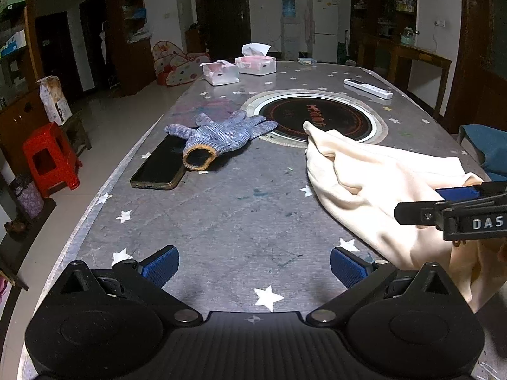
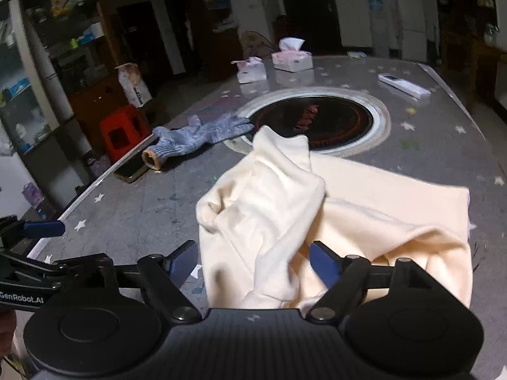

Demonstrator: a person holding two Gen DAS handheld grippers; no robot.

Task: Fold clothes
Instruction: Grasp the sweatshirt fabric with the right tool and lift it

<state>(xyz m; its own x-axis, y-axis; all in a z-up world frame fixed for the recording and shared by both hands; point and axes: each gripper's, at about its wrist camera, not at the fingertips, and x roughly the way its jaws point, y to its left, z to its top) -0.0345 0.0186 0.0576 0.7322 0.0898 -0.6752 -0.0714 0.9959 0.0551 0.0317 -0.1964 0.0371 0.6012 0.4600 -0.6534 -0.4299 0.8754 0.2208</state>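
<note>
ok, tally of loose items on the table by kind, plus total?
Cream garment: 1
Knit glove: 1
Phone: 1
Tissue packs: 2
White remote: 1
Total: 6
A small item at the far edge is too unclear to count.

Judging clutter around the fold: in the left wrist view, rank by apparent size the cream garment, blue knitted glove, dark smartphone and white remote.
1. Cream garment, nearest, so apparently enlarged.
2. Blue knitted glove.
3. Dark smartphone, close to the glove; unsure.
4. White remote, farthest.
</note>
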